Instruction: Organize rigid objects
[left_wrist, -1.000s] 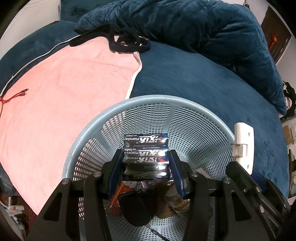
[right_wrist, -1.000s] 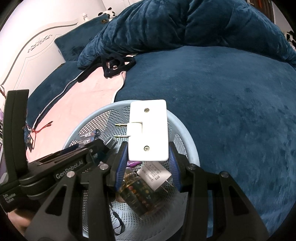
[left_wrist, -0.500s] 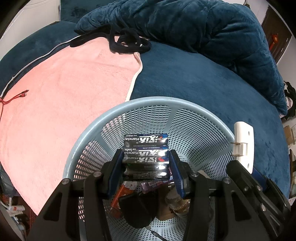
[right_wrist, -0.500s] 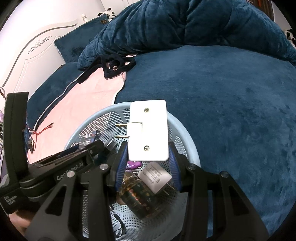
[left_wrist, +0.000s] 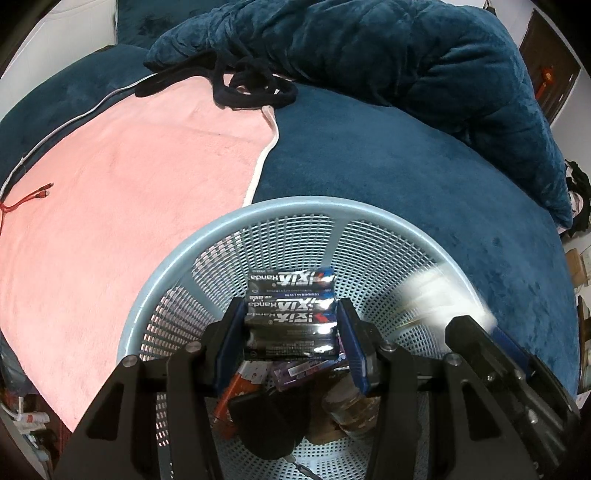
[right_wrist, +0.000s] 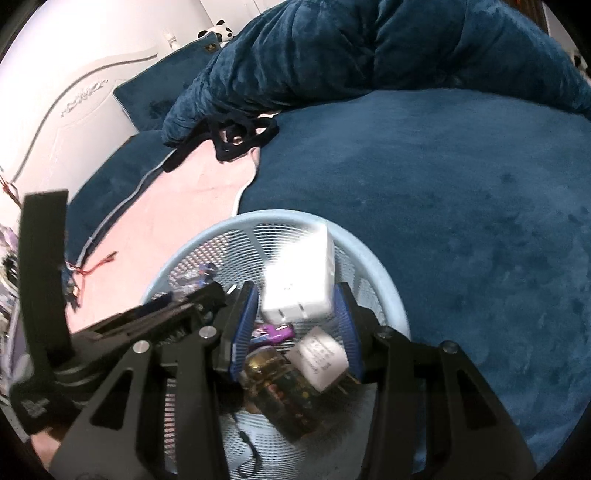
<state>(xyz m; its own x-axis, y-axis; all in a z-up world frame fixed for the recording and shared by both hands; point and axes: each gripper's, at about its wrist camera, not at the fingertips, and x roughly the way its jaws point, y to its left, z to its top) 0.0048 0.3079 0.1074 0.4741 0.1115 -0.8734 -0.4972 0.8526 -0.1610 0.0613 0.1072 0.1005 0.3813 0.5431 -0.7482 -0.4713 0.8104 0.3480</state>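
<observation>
Presently, the left gripper stands over a pale blue mesh basket, its jaws opening with a pack of batteries between them; the pack is dark and glossy with silver and blue lettering, and a gap shows at each blue pad. The right gripper is likewise opening around a white plug adapter, which is blurred, tilted, prongs toward the camera, and apart from the pads. Below, inside the basket, lie a brown bottle, a small white charger, a purple item and a black object. The basket rests on a dark blue plush bedspread beside a pink towel. Farther off: a tangled black cord, a heaped blue quilt and a white headboard.
</observation>
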